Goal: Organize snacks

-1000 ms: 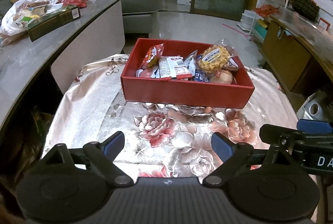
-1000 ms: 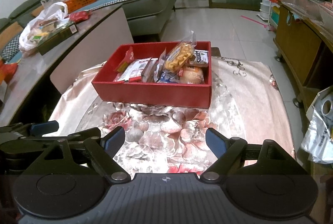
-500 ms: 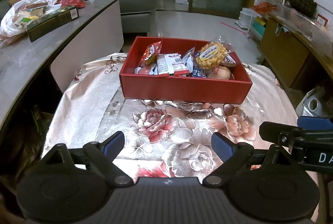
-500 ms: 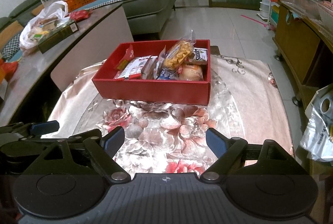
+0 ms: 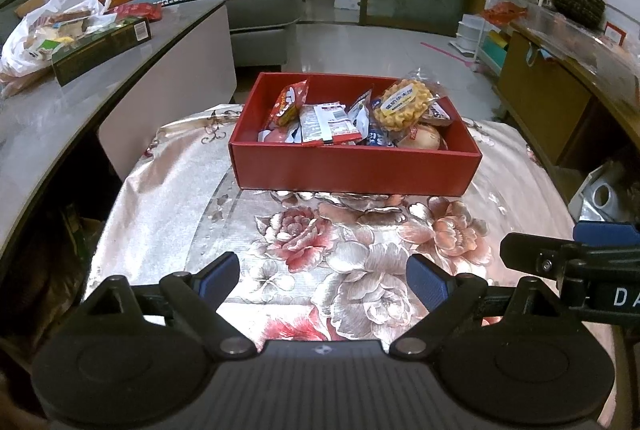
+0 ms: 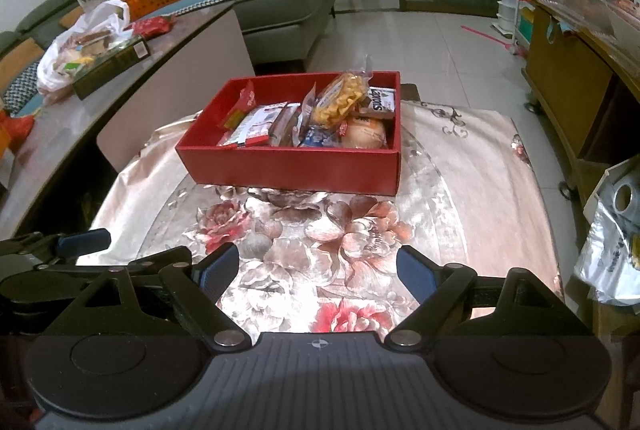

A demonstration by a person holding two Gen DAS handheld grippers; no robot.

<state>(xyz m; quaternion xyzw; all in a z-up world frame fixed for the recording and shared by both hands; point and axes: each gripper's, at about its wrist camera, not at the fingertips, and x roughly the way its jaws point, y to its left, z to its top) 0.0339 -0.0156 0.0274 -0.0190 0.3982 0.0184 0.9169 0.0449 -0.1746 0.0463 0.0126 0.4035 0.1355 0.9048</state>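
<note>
A red box (image 5: pixel 354 168) sits toward the far middle of a desk (image 5: pixel 168 190) draped in a floral cloth, and the snacks are all inside it: a red packet (image 5: pixel 289 102) stands at the left end, a white-and-red wrapper (image 5: pixel 326 122) lies near the middle, a round waffle-like biscuit in clear wrap (image 5: pixel 404 104) leans at the right, with a pale bun (image 5: pixel 420 139) below it against the near wall. The left gripper (image 5: pixel 322 276) and the right gripper (image 6: pixel 318 272) both hover over the near part of the cloth, well apart from the box, each with its jaws spread wide and holding nothing; in the left view the right gripper shows at the right edge, so the two are side by side. By the look of it the packets are gathered but jumbled, leaning on one another, so the step in hand seems to be either the approach to tidy them or a pause with the collecting done. A next move would call for reaching forward over the near wall of the box and closing on one packet by its crimped edge, taking care not to crush the biscuit or drag the light box across the slippery cloth
</note>
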